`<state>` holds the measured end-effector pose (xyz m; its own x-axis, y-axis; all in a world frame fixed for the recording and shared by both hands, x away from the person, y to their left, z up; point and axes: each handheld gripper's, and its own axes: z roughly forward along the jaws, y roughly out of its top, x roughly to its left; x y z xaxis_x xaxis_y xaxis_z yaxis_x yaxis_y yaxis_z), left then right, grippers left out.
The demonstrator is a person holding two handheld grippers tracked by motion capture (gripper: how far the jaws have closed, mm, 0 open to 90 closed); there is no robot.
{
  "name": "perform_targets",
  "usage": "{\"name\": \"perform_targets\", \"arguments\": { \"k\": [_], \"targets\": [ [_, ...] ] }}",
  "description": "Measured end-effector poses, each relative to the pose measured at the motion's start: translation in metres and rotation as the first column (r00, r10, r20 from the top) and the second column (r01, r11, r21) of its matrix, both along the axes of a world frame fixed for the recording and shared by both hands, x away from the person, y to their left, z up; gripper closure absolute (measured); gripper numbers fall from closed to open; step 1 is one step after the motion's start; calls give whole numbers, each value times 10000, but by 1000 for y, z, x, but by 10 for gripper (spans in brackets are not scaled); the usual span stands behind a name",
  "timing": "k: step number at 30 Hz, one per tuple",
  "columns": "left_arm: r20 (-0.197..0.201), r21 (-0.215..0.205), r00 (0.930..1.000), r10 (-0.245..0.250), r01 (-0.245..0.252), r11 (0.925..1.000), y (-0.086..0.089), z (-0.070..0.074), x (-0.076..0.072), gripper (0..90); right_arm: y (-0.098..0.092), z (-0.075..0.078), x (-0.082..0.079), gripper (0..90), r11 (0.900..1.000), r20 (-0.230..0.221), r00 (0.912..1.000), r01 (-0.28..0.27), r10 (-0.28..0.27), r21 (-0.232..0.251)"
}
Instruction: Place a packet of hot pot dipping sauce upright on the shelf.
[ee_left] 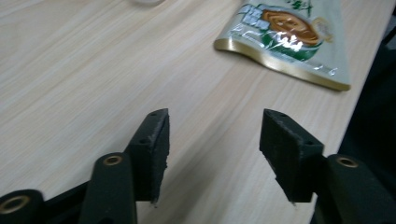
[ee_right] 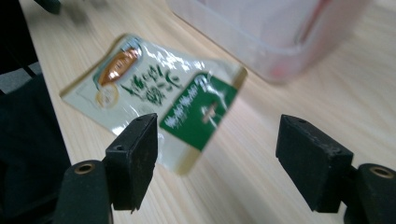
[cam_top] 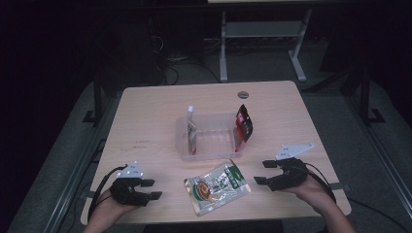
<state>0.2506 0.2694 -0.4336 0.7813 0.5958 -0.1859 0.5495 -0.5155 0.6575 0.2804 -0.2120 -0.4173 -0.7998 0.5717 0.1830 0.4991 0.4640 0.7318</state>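
A dim room with dark floor and a grey metal frame surrounds a pale wooden table (cam_top: 145, 116), and at the table's middle stands a clear rectangular plastic bin (cam_top: 209, 137), the landmark here. Against the bin's left inner wall leans a slim white-and-red packet (cam_top: 192, 127), and at its right wall a dark red and black snack packet (cam_top: 243, 122) stands upright. Just in front of the bin, on the near side, a flat glossy pouch in cream and green with a brown bowl picture (cam_top: 216, 187) lies tilted on the wood, untouched. Left of the bin and nearer the table's front edge, the left gripper (cam_top: 151, 189) hovers low with its jaws spread and only bare wood between them. Right of the bin, the right gripper (cam_top: 265, 172) points toward the pouch, its jaws spread wide, with the pouch's green end ahead of them and apart from both pads.
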Motion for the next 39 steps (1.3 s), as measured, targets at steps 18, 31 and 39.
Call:
{"name": "perform_targets", "arguments": {
  "k": [18,31,39],
  "targets": [
    [122,-235,9696,-2444,2446,9693,-79,6,3,897,-4,-10,5,259,9988,-55,9993,378,-380,-327],
    [-470,157,9197,-3899,3910,9203,-150,-17,13,898,-1,-12,4,249,9986,-161,9991,398,-404,-347],
    [-496,268,9207,-3870,3886,9210,-151,-24,14,900,0,-13,5,249,9988,-144,9993,340,-345,-352]
  ]
}}
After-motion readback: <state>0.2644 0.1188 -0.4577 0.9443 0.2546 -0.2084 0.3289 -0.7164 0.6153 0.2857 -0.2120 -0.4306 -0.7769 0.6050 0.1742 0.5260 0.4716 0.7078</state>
